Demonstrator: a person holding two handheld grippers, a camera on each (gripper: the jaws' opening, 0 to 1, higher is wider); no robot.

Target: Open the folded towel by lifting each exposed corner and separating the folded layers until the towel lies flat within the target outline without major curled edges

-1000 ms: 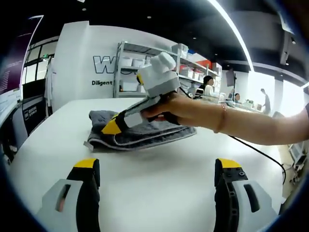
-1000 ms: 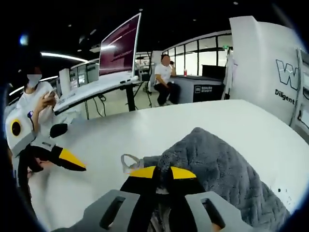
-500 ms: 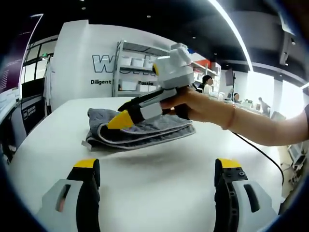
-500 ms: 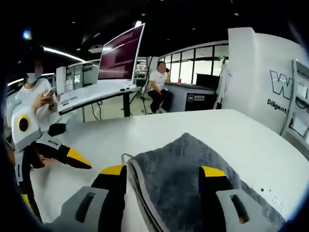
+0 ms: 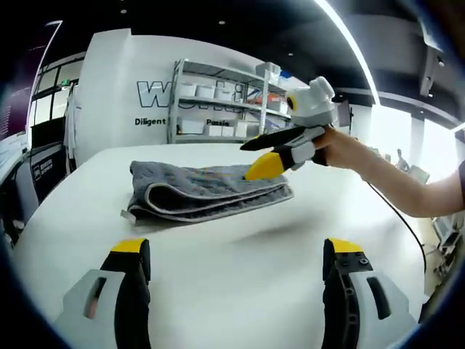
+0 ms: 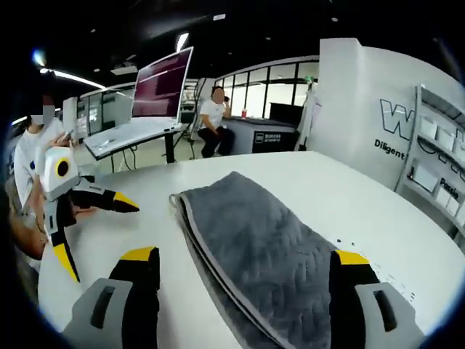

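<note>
Towel [image 5: 207, 190], grey and quilted, folded in several soft, limp layers on the white table [image 5: 240, 269], untouched; left gripper [image 5: 236, 251] and right gripper [image 6: 243, 258] both spread wide and empty, so 1 exposed corner [image 6: 176, 198] of the top layer looks the likeliest hold.
</note>
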